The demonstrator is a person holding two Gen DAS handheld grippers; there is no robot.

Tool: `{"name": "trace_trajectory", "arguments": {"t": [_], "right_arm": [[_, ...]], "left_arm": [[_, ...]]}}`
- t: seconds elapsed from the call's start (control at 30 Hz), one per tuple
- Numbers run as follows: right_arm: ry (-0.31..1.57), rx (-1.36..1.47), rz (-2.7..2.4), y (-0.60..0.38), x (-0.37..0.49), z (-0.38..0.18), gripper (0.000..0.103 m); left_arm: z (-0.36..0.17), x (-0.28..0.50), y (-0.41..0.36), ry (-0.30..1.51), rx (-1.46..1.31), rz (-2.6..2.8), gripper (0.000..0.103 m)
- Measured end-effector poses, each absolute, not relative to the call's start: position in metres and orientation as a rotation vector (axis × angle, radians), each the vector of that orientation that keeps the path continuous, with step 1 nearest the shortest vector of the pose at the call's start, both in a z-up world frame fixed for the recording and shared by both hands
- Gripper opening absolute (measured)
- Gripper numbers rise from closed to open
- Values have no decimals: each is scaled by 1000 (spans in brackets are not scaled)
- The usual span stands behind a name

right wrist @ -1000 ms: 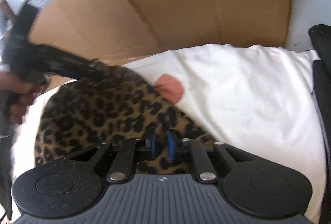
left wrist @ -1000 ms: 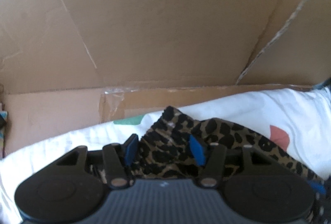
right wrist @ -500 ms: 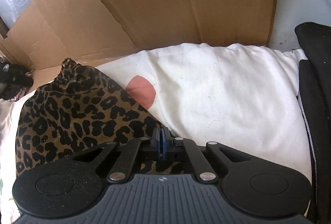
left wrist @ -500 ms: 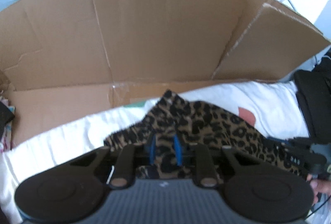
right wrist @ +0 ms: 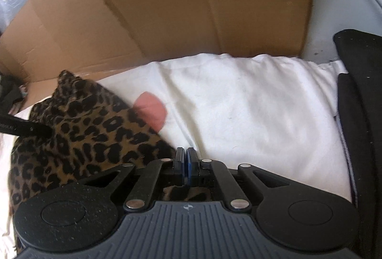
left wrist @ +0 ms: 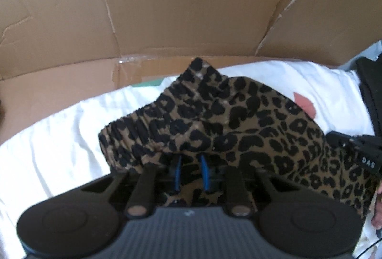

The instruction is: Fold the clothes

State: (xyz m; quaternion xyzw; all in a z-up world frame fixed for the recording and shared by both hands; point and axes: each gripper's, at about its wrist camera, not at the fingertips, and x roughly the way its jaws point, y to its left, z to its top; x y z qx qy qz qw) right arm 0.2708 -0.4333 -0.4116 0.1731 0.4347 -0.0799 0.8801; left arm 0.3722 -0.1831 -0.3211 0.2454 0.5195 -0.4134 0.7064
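Observation:
A leopard-print garment [left wrist: 238, 120] with a gathered elastic waistband lies bunched on white bedding [left wrist: 59, 139]. My left gripper [left wrist: 191, 159] is shut on it: fabric sits between the blue pads [left wrist: 177, 170] and drapes over the fingertips, hiding them. In the right wrist view the same garment [right wrist: 83, 139] spreads to the left. My right gripper [right wrist: 185, 152] has its pads pressed together on the garment's near edge, with leopard cloth showing under the linkage. The right gripper [left wrist: 353, 149] also shows at the far right of the left wrist view, and the left gripper's black finger [right wrist: 23, 130] at the left edge of the right wrist view.
Flattened brown cardboard [left wrist: 179, 8] stands as a wall behind the bedding [right wrist: 250, 103]. A pink patch [right wrist: 150, 110] marks the white cloth beside the garment. A black padded object [right wrist: 358, 91] borders the bedding on the right. Part of a hand [left wrist: 378, 211] shows at the right edge.
My left gripper went from open around the waistband to shut on it, and the fabric now rides up over its fingers. My right gripper closed on the garment's edge.

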Motion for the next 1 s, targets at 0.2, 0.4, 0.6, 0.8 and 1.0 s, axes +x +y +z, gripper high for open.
{"name": "trace_trajectory", "arguments": {"t": [0.2,0.4,0.6,0.8,1.0], "right_arm": [[875,393,-200,-434,264,-400,6],[719,406,-122,-424,229,-364,8],[742,386,-56,-419,196,-359,19],[793,342,-50,-415,180,-371,49],[844,324,-46,-417,175,-388,49]], "left_arm": [[-321,353,-195,1057,681,-921,21],[-277,350,-187,1110,587,-994,15],[-264,338,-176,1078,639,-1031,15],[-281,340,-164,1067,632,-1060,16],[-312,341,-169,1093,663,-1003,16]]}}
